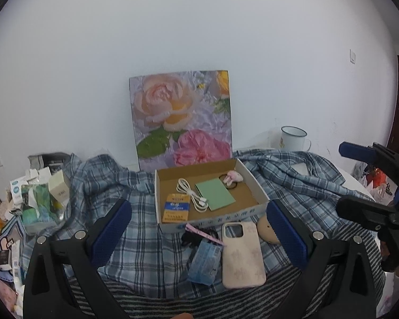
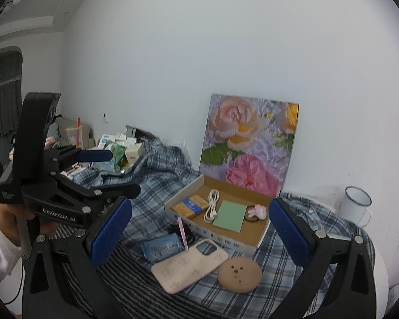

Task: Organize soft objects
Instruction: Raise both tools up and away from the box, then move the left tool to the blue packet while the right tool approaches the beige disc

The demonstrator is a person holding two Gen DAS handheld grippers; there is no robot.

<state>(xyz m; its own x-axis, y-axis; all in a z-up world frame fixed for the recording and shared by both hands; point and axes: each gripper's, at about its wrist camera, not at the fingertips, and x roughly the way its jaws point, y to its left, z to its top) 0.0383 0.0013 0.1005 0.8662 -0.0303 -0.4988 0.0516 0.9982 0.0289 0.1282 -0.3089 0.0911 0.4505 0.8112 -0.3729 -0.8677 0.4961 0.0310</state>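
"GenRobot.AI" lettering on left gripper (image 2: 114, 171), jaws apart

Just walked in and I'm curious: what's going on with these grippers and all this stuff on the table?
A person holds two grippers, both open and empty, above a plaid cloth. The cardboard box already holds a white cable, a green card and a hair tie. A pink phone case, a blue packet and a tan round pad lie outside it.
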